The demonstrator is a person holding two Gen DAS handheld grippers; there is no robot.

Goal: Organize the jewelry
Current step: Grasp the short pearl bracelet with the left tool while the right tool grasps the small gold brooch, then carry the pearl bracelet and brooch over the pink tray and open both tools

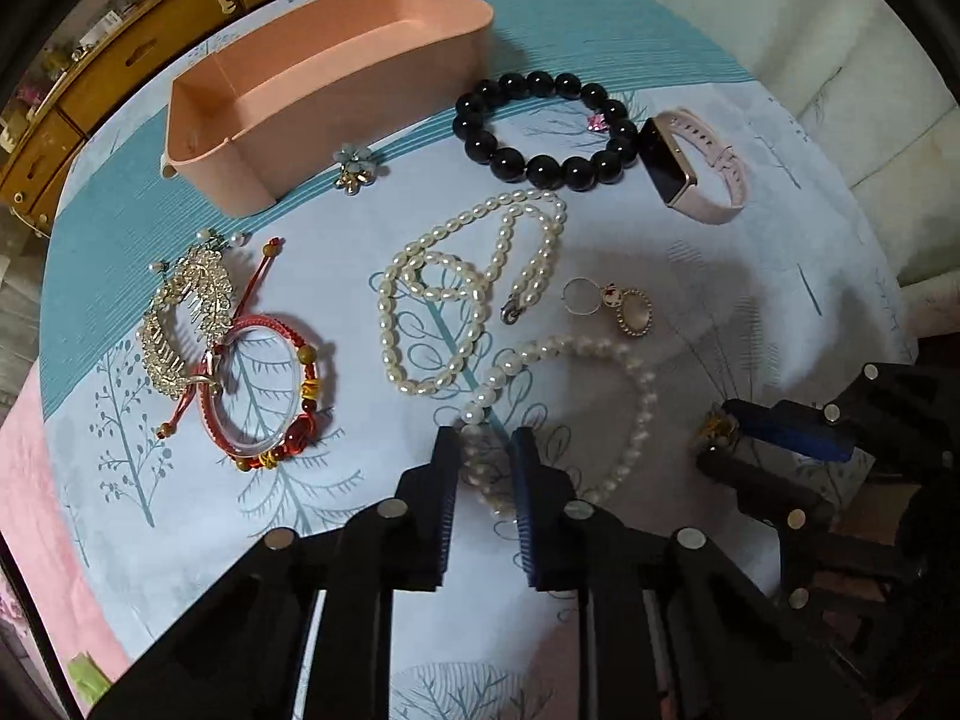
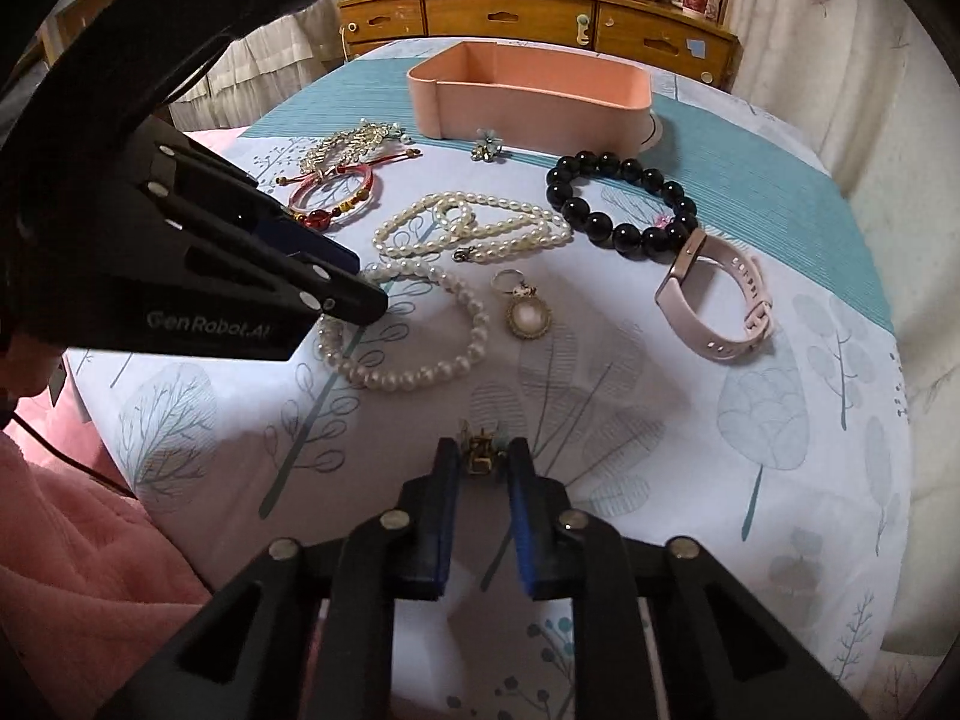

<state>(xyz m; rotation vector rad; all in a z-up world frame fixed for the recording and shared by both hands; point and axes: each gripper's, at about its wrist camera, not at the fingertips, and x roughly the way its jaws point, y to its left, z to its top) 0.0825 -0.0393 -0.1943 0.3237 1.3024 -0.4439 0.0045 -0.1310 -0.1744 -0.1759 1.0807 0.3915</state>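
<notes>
A pink tray (image 1: 360, 114) stands empty at the far side of the table; it also shows in the right wrist view (image 2: 528, 102). My left gripper (image 1: 485, 444) straddles a round pearl bracelet (image 1: 636, 384), its fingers close beside the beads. In the right wrist view the left gripper (image 2: 360, 282) sits over that bracelet (image 2: 420, 372). My right gripper (image 2: 485, 453) has a small gold brooch (image 2: 480, 450) between its fingers; it also shows in the left wrist view (image 1: 717, 426). I cannot tell whether either gripper grips.
On the tree-print cloth lie a long pearl necklace (image 1: 444, 294), a black bead bracelet (image 1: 540, 126), a pink watch (image 1: 696, 162), a gold pendant (image 1: 630, 306), a red cord bracelet (image 1: 264, 396), a gold hair comb (image 1: 180, 312) and a flower brooch (image 1: 354, 168). A wooden drawer cabinet (image 2: 540, 15) stands behind.
</notes>
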